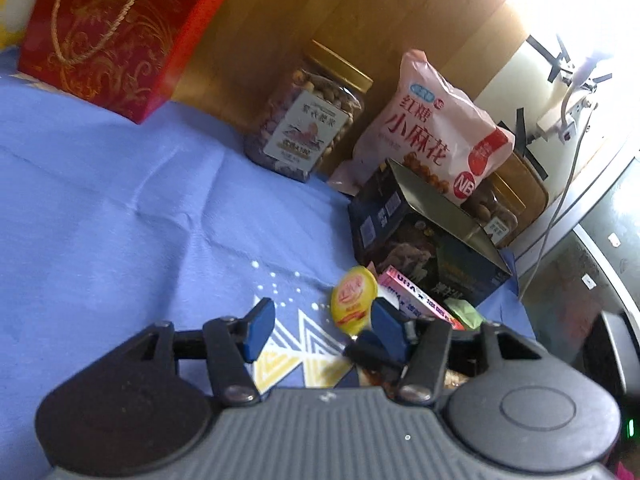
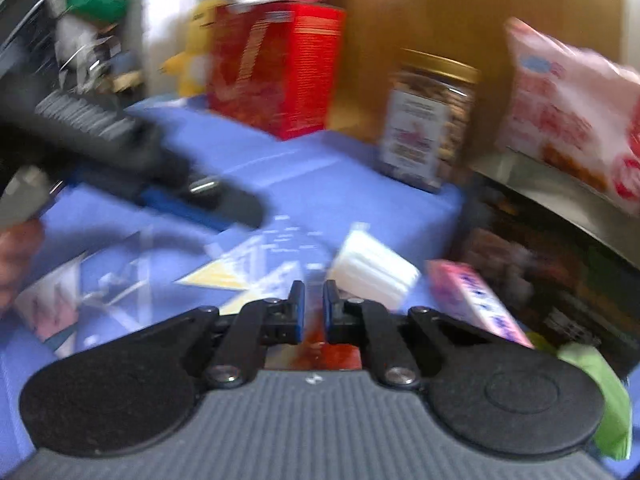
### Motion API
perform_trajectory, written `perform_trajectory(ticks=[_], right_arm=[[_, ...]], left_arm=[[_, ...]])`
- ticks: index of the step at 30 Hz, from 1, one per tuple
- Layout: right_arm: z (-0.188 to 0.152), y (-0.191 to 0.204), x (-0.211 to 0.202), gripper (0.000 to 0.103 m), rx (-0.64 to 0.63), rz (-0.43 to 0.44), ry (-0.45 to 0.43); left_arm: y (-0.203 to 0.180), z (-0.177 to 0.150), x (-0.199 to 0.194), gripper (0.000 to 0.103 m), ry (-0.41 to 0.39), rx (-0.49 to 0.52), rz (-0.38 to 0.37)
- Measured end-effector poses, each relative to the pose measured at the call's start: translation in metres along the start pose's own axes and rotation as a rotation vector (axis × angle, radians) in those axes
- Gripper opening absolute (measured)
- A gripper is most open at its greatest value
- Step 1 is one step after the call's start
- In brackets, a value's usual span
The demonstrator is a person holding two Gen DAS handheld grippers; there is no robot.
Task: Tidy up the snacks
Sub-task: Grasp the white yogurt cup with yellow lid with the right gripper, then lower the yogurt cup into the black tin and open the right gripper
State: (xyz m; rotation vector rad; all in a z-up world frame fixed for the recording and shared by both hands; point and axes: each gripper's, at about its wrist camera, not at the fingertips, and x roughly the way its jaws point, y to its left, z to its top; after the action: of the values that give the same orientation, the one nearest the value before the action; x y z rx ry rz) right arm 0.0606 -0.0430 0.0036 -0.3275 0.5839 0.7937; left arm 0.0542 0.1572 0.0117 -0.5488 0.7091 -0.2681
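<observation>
My left gripper (image 1: 320,324) is open and empty above the blue cloth (image 1: 120,200). A small yellow jelly cup (image 1: 354,298) lies on its side just ahead of its right finger, beside a pink box (image 1: 416,298) and a green packet (image 1: 464,314). Behind them stand a dark box (image 1: 420,236), a pink snack bag (image 1: 432,128) and a nut jar (image 1: 306,120). In the blurred right wrist view my right gripper (image 2: 314,306) is nearly closed on a thin red-brown packet (image 2: 316,344). A white cup (image 2: 374,270) lies ahead, with the pink box (image 2: 476,304) to its right.
A red gift box (image 1: 116,32) stands at the back left against a wooden panel (image 1: 360,8). The left gripper's body (image 2: 132,152) crosses the left of the right wrist view. A yellow plush (image 2: 194,48) and clutter sit at the far left. Cables hang at the right edge (image 1: 560,184).
</observation>
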Motion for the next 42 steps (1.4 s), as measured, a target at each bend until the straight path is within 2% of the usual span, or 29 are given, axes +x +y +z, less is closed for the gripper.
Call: perform_trajectory(ticks=[5, 7, 9, 11, 12, 16, 18, 19, 24, 25, 28, 30, 35, 39, 42], right_arm=[[-0.003, 0.020, -0.017, 0.016, -0.026, 0.068, -0.011], [-0.006, 0.016, -0.029, 0.025, -0.008, 0.064, -0.027], [-0.008, 0.009, -0.040, 0.044, 0.012, 0.043, -0.051], [-0.009, 0.001, -0.045, 0.049, 0.016, 0.012, -0.068], [-0.010, -0.001, -0.045, 0.049, 0.011, -0.004, -0.067], [-0.009, -0.019, -0.030, 0.052, 0.027, -0.033, -0.027], [-0.007, -0.028, -0.022, 0.066, 0.044, -0.022, -0.020], [-0.005, -0.031, -0.018, 0.068, 0.049, -0.012, -0.018], [0.003, -0.046, 0.005, 0.069, 0.107, -0.009, 0.026], [0.003, -0.050, 0.008, 0.068, 0.134, 0.002, 0.033], [0.000, -0.055, 0.015, 0.059, 0.211, 0.053, 0.054], [-0.002, -0.054, 0.017, 0.058, 0.229, 0.050, 0.047], [0.001, -0.048, -0.003, 0.058, 0.196, -0.006, -0.060], [0.016, -0.058, -0.025, 0.058, 0.160, -0.107, -0.202], [0.026, -0.078, -0.032, 0.058, 0.176, -0.185, -0.268]], left_arm=[[0.011, 0.003, -0.015, 0.054, -0.025, -0.011, -0.009], [0.014, 0.006, -0.018, 0.054, -0.031, -0.011, -0.009], [0.015, 0.009, -0.016, 0.057, -0.025, -0.013, -0.019], [0.013, 0.011, -0.011, 0.068, -0.015, -0.021, -0.030], [0.012, 0.011, -0.008, 0.070, -0.009, -0.022, -0.036], [-0.004, 0.007, 0.006, 0.070, 0.026, 0.021, -0.070], [-0.012, 0.007, 0.014, 0.070, 0.043, 0.045, -0.081], [-0.014, 0.007, 0.017, 0.070, 0.049, 0.052, -0.079], [-0.025, 0.011, 0.040, 0.070, 0.093, 0.081, -0.076], [-0.027, 0.010, 0.044, 0.066, 0.102, 0.086, -0.076], [-0.027, 0.008, 0.061, 0.041, 0.161, 0.082, -0.090], [-0.029, 0.004, 0.064, 0.035, 0.153, 0.093, -0.066], [-0.046, 0.017, 0.050, 0.033, 0.103, 0.127, -0.083], [-0.083, 0.042, 0.048, 0.033, 0.018, 0.223, -0.105], [-0.111, 0.060, 0.066, 0.035, -0.027, 0.299, -0.110]])
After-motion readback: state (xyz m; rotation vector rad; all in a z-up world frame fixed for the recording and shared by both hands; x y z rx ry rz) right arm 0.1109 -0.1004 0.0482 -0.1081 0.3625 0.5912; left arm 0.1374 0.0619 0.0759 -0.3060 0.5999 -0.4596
